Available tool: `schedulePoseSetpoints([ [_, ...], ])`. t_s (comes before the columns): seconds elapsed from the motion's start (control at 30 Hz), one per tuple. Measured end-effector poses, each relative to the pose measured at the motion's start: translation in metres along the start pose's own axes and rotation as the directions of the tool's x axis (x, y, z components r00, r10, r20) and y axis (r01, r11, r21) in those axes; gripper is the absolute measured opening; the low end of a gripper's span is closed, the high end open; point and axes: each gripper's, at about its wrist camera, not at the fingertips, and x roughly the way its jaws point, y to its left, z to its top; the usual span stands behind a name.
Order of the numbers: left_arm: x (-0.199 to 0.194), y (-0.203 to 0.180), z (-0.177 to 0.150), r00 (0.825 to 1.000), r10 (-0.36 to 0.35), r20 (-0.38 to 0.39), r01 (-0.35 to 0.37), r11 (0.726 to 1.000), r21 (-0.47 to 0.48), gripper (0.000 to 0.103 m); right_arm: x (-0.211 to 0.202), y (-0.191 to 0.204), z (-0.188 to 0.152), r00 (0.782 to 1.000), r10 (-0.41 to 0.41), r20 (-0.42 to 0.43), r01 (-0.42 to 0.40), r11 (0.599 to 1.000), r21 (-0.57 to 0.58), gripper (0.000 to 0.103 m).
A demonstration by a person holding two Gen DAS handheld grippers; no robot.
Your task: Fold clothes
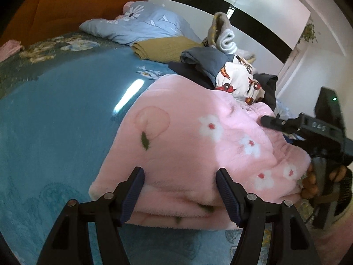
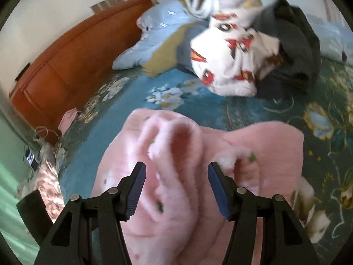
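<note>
The pink fleece (image 1: 187,145) lies on the bed (image 1: 55,132), already doubled over, flowers and a peach print showing on top. It sits toward the near edge of the bed, with the heap of unfolded clothes (image 1: 231,75) just beyond it on the far side. From the left wrist view its folded edge faces the camera, layers stacked at that near edge, and its long axis seems to run from that edge up toward the heap, though the fisheye bends things, so I hold that loosely. From the right wrist view the cloth bunches into soft ridges, and I cannot tell which end is which.

The left gripper (image 1: 179,193) hangs over the folded edge, jaws standing wide, the fleece between them but the pads not pressing. The right gripper (image 2: 176,187) is set fairly wide too, straddling a raised ridge of fleece, nothing pinched; that view is blurred. In the left view its body shows at the right side, a hand (image 1: 313,183) wrapped round the handle.

My read: one fold is made and the grippers are lining up for the next. That calls for both to close on the stacked layers together, catching every layer, then carry the edge across evenly so the bundle does not splay.

Farther off, a blue pillow (image 1: 141,26) lies by the headboard (image 1: 66,6).
</note>
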Motion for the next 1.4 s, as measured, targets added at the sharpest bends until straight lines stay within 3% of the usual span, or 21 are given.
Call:
schedulePoseSetpoints([
  [0.13, 0.000, 0.001, -0.001, 1.000, -0.005, 0.001, 0.005, 1.000, -0.007, 0.071, 0.016, -0.008, 0.002, 0.998, 0.015, -0.055, -0.012, 0.999, 0.043, 0.060],
  [0.3, -0.001, 0.006, -0.002, 1.000, -0.029, 0.007, 0.029, 0.999, -0.032, 0.071, 0.014, 0.000, 0.000, 0.998, 0.052, -0.040, -0.051, 0.998, 0.036, 0.060],
  [0.37, -0.002, 0.010, -0.003, 0.999, -0.049, 0.013, 0.050, 0.997, -0.051, 0.071, 0.013, 0.002, -0.003, 0.998, 0.049, -0.027, -0.048, 0.998, 0.038, 0.051],
  [0.43, -0.005, 0.014, -0.003, 0.997, -0.073, 0.021, 0.074, 0.995, -0.073, 0.071, 0.011, 0.002, -0.005, 0.999, 0.049, -0.021, -0.048, 0.997, 0.053, 0.024],
  [0.5, -0.007, 0.018, -0.003, 0.995, -0.098, 0.030, 0.100, 0.990, -0.096, 0.071, 0.007, 0.003, -0.007, 0.998, 0.057, -0.008, -0.056, 0.997, 0.062, 0.018],
  [0.77, -0.020, 0.023, -0.001, 0.979, -0.181, 0.089, 0.192, 0.973, -0.131, 0.071, -0.055, -0.005, -0.012, 0.966, 0.202, 0.162, -0.223, 0.966, 0.127, 0.016],
  [0.9, -0.022, 0.021, 0.000, 0.976, -0.195, 0.101, 0.206, 0.972, -0.117, 0.071, -0.070, -0.020, -0.024, 0.970, 0.143, 0.196, -0.175, 0.972, 0.156, 0.016],
  [1.0, -0.018, 0.022, 0.000, 0.980, -0.179, 0.082, 0.188, 0.974, -0.123, 0.071, -0.050, -0.044, -0.034, 0.989, 0.078, 0.125, -0.107, 0.964, 0.245, 0.016],
  [1.17, -0.014, 0.022, -0.001, 0.985, -0.161, 0.063, 0.168, 0.978, -0.126, 0.071, -0.030, -0.056, -0.044, 0.995, 0.063, 0.075, -0.082, 0.952, 0.295, 0.021],
  [1.4, -0.015, 0.021, -0.002, 0.985, -0.158, 0.071, 0.166, 0.979, -0.121, 0.071, -0.060, -0.045, -0.051, 0.992, 0.041, 0.118, -0.065, 0.975, 0.211, 0.062],
])
